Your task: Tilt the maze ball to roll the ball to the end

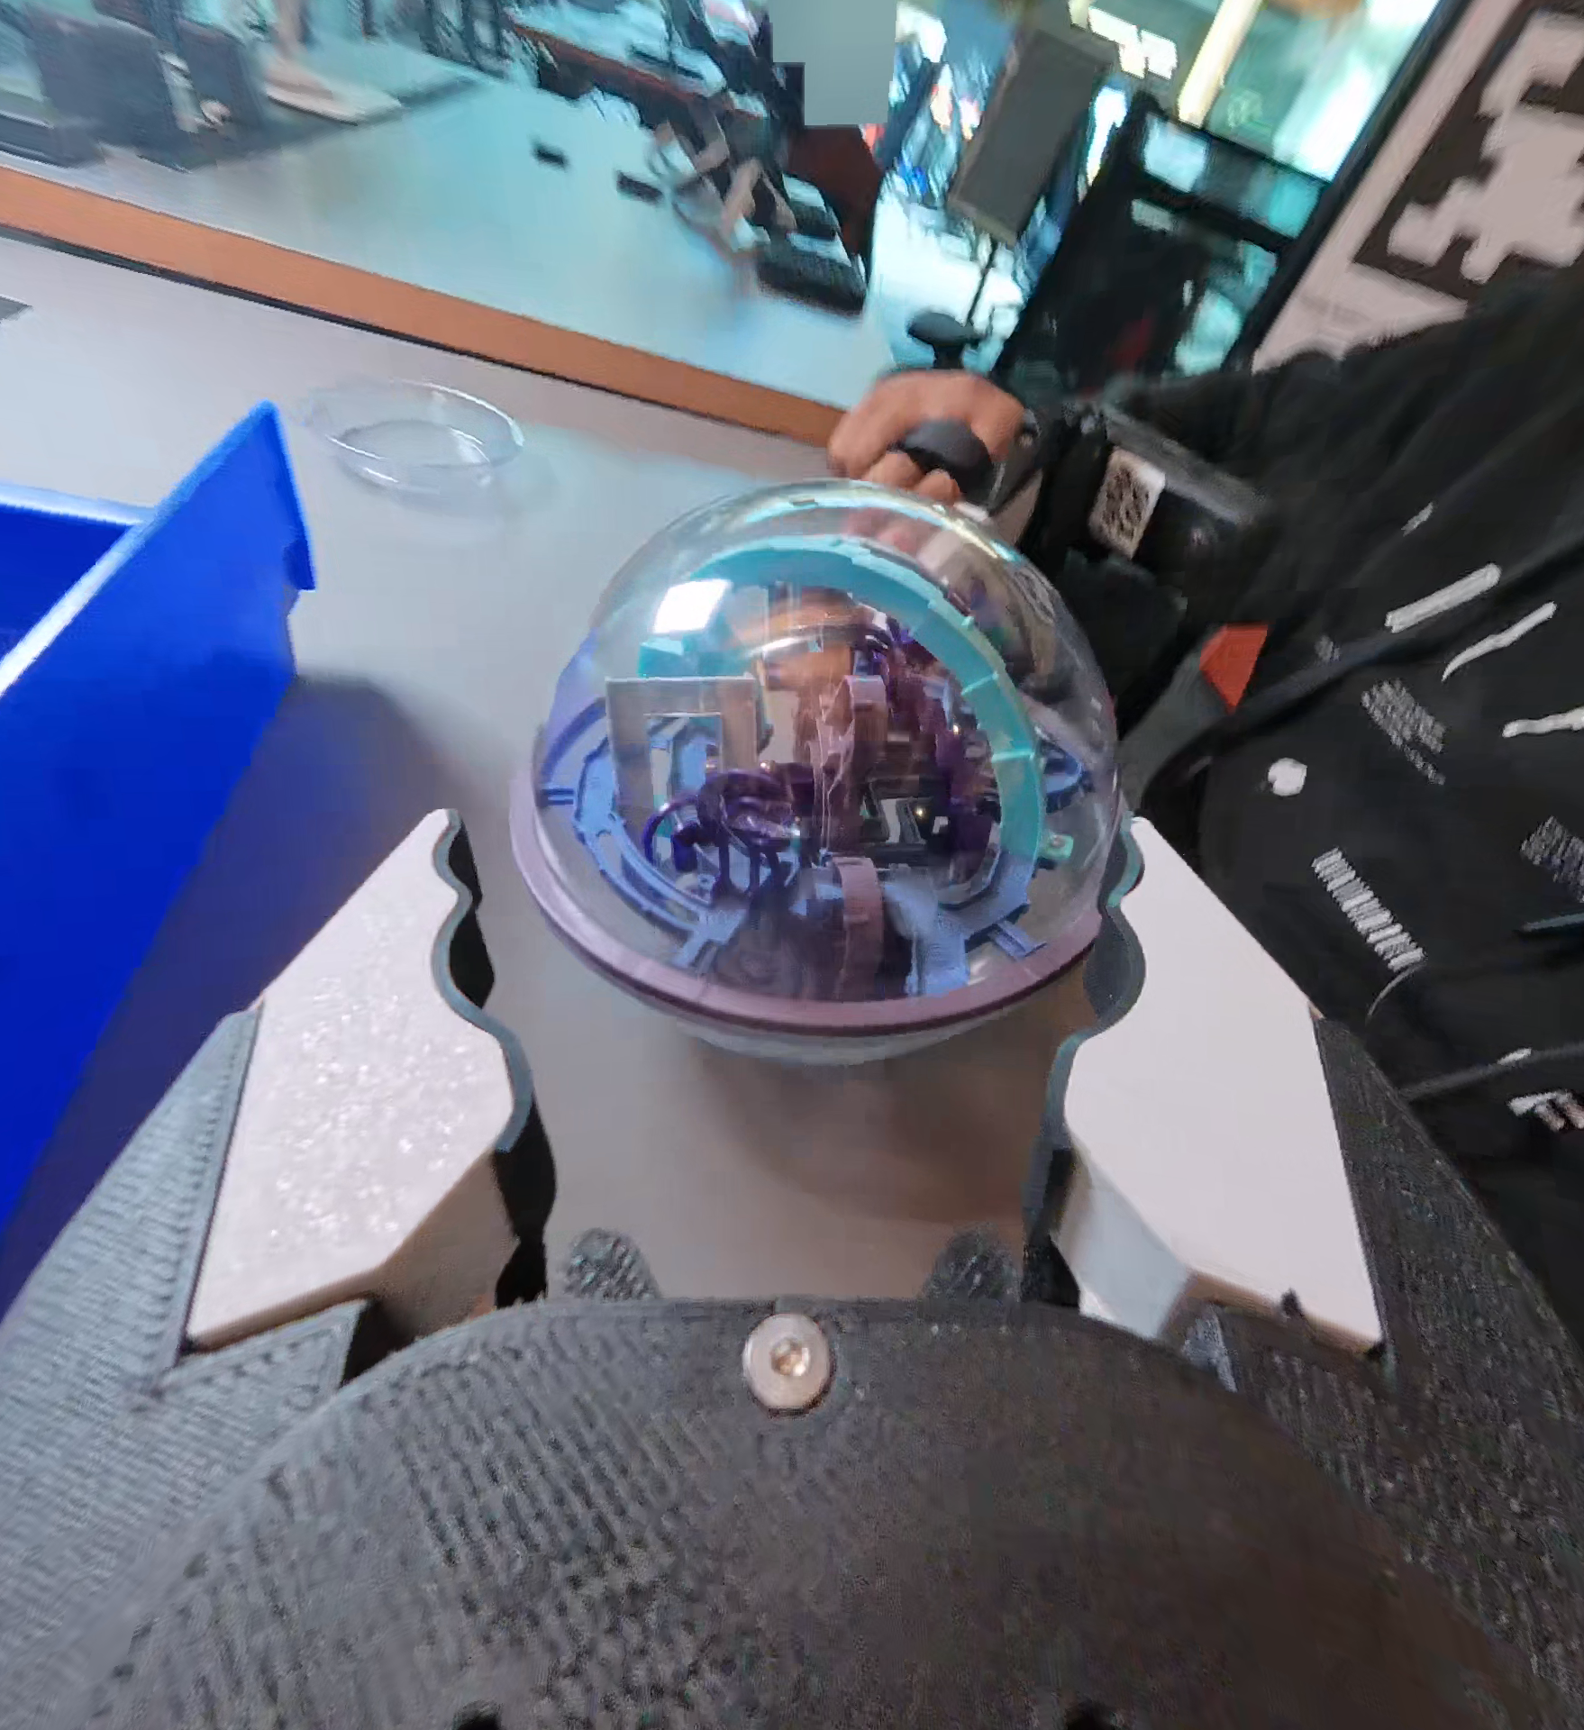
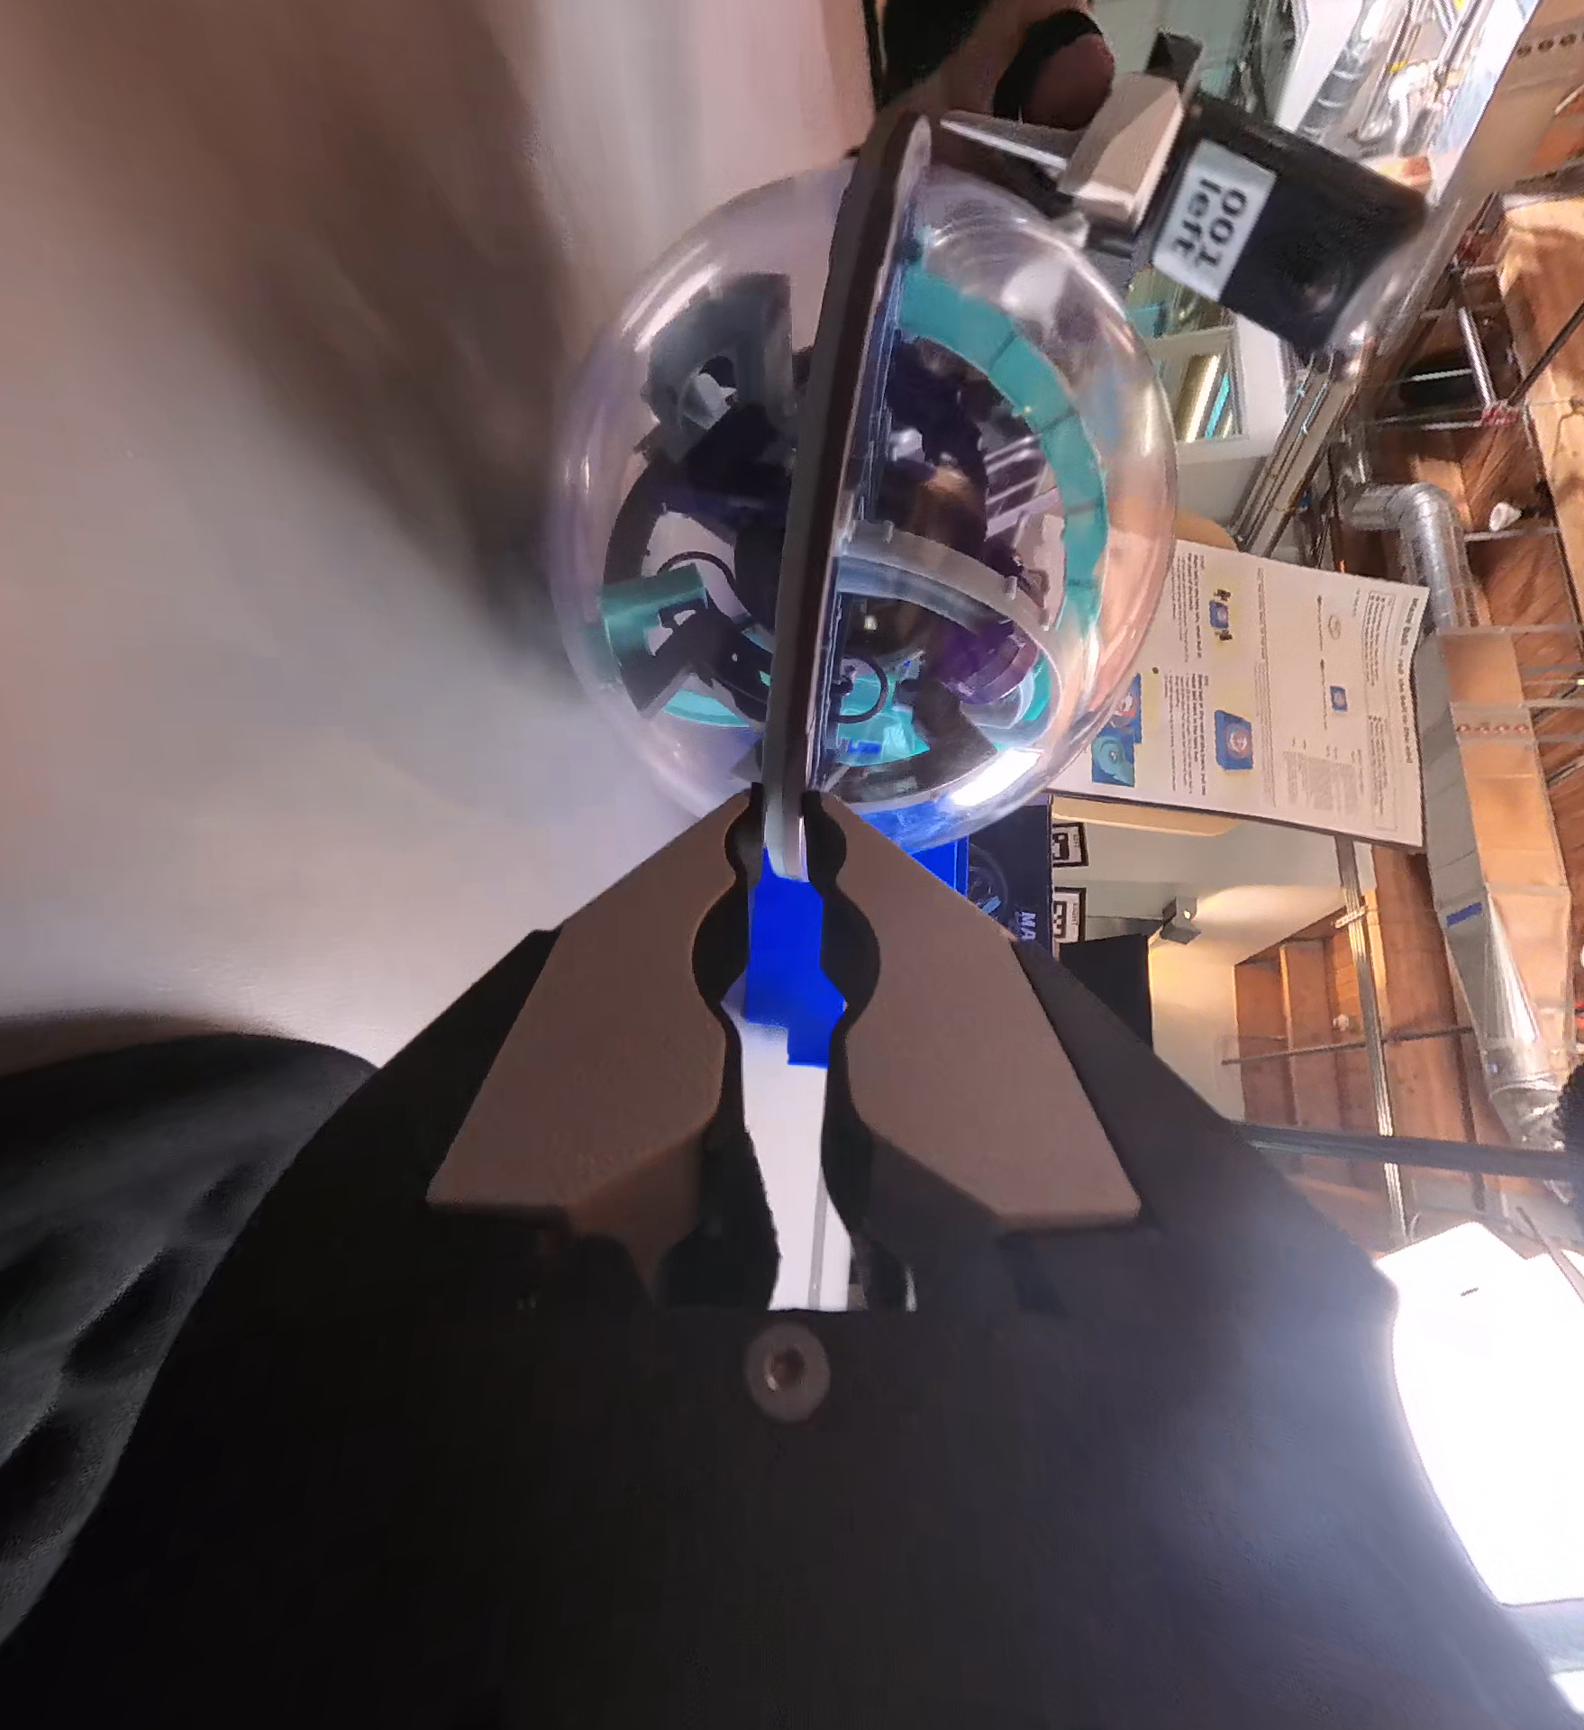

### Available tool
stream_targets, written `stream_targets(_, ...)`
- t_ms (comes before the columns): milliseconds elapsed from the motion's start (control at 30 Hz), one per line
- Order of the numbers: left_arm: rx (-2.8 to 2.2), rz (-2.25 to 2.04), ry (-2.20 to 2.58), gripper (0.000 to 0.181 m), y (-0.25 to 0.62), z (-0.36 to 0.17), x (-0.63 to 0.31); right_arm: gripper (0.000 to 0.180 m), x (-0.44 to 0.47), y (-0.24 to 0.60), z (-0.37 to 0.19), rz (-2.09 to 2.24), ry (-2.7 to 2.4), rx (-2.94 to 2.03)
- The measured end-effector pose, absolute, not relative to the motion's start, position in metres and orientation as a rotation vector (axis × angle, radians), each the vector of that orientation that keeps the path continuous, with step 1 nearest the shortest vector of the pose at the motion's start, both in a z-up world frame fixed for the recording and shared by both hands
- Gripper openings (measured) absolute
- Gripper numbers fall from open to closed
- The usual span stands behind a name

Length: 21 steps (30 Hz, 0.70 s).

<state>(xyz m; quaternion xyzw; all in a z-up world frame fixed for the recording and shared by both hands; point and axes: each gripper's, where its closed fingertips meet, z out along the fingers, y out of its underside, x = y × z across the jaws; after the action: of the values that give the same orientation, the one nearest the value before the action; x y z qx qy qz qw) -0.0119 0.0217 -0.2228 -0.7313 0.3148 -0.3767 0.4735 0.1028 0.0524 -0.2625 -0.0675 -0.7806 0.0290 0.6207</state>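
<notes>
Pinching the maze ball's (image 2: 849, 487) equator rim, right tool (image 2: 781, 813) nearly pressed together | left tool (image 1: 784, 945) spread, flanking the ball from the opposite side | thin-rim pinch looks slip-prone; a sharp tilt could drop it onto the tabletop (image 1: 161, 374) beneath

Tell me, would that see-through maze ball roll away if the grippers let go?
Probably yes. The maze ball is round and smooth, so it would likely roll on the flat table. Its rim, pinched by the right gripper, might slow it. The clear shell looks hard and slippery.
</notes>
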Motion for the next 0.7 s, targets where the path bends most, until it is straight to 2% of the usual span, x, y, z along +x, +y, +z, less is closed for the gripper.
stream_targets(300, -1.787, -0.829, 1.066, 0.128, 0.021, -0.227, 0.009, 0.007, 0.099, 0.062, -0.263, 0.079, -1.87, -0.094)
stream_targets(567, -1.808, -0.665, 0.951, 0.127, 0.023, -0.233, 0.015, 0.007, 0.095, 0.087, -0.26, 0.036, -1.869, -0.124)
stream_targets(700, -1.844, -0.646, 0.783, 0.127, 0.026, -0.235, 0.017, 0.024, 0.099, 0.104, -0.259, 0.062, -1.862, -0.259)
